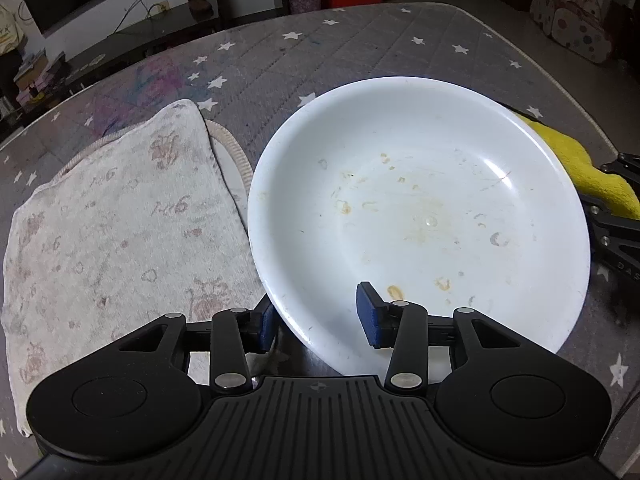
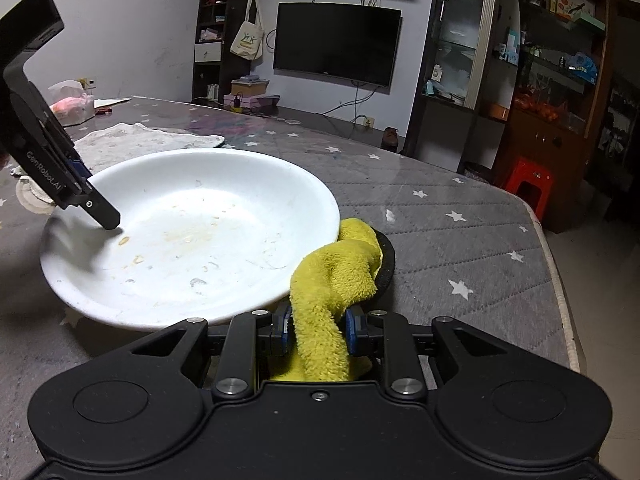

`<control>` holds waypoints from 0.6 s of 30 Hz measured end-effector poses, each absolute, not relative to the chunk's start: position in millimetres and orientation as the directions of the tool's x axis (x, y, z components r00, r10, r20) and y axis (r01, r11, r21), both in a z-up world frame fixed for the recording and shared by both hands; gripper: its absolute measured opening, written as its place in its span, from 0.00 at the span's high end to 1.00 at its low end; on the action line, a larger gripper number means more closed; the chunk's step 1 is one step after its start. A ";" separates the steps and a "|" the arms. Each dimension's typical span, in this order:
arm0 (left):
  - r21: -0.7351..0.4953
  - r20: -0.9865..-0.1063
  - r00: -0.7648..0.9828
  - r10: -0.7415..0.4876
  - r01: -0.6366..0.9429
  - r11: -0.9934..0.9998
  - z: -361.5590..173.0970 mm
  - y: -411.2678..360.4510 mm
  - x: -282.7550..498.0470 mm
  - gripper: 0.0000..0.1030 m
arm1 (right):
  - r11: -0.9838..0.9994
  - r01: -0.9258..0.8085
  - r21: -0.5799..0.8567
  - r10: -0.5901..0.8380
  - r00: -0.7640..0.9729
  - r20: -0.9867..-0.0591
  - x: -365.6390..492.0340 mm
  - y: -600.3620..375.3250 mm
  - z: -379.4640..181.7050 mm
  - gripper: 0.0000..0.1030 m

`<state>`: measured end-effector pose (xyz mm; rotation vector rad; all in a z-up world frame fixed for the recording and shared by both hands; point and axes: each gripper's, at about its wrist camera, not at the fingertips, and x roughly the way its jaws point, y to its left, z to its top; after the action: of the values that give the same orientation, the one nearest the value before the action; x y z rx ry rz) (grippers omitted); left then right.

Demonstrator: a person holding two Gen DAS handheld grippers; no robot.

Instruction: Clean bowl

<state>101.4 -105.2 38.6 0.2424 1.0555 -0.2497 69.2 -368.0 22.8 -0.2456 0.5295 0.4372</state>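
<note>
A wide white bowl [image 1: 420, 208] with dried yellowish stains stands on the grey star-patterned cover; it also shows in the right wrist view [image 2: 192, 236]. My left gripper [image 1: 316, 320] is open and straddles the bowl's near rim, one blue pad outside, one inside; in the right wrist view [image 2: 90, 200] it stands at the bowl's left rim. My right gripper [image 2: 316, 330] is shut on a yellow cloth [image 2: 332, 276] beside the bowl's right edge. The cloth [image 1: 584, 168] peeks out behind the bowl's right rim in the left wrist view.
A stained white towel [image 1: 116, 240] lies left of the bowl, also seen in the right wrist view [image 2: 136, 136]. A dark round pad [image 2: 386, 260] lies under the yellow cloth. A red stool [image 2: 528, 188] stands past the table's right edge. A plastic bag [image 2: 74, 102] sits at the far left.
</note>
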 end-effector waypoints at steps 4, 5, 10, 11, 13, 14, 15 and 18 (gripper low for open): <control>0.082 -0.878 0.472 -0.082 0.316 0.945 38.1 -105.6 102.6 0.57 | 0.883 -0.456 -0.112 0.334 0.777 -0.534 61.6 -367.4 23.2 0.75; 0.084 -0.878 0.472 -0.081 0.317 0.945 38.0 -105.7 102.9 0.57 | 0.884 -0.455 -0.111 0.333 0.778 -0.534 59.9 -367.0 23.7 0.75; 0.086 -0.878 0.471 -0.081 0.322 0.943 37.6 -105.5 104.7 0.57 | 0.887 -0.450 -0.104 0.332 0.778 -0.533 50.0 -365.8 25.5 0.75; 0.087 -0.878 0.471 -0.082 0.325 0.942 37.6 -105.6 105.1 0.57 | 0.887 -0.449 -0.103 0.332 0.779 -0.532 47.0 -365.2 25.8 0.75; 0.087 -0.878 0.471 -0.084 0.330 0.940 37.4 -105.2 105.7 0.57 | 0.889 -0.448 -0.101 0.332 0.779 -0.533 41.8 -364.4 26.5 0.75; 0.087 -0.879 0.470 -0.085 0.333 0.939 37.4 -105.3 106.1 0.57 | 0.890 -0.446 -0.098 0.332 0.778 -0.534 39.3 -364.2 27.1 0.75; 0.089 -0.878 0.471 -0.086 0.337 0.937 37.4 -105.3 106.0 0.57 | 0.890 -0.446 -0.095 0.332 0.777 -0.534 37.4 -363.9 27.7 0.75; 0.089 -0.877 0.472 -0.094 0.350 0.933 37.7 -104.4 105.3 0.57 | 0.888 -0.449 -0.096 0.334 0.776 -0.535 29.8 -362.6 29.2 0.75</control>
<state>105.3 -104.4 37.7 0.2716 1.0473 -0.2756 29.8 -362.6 29.2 -0.2241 0.5345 0.4277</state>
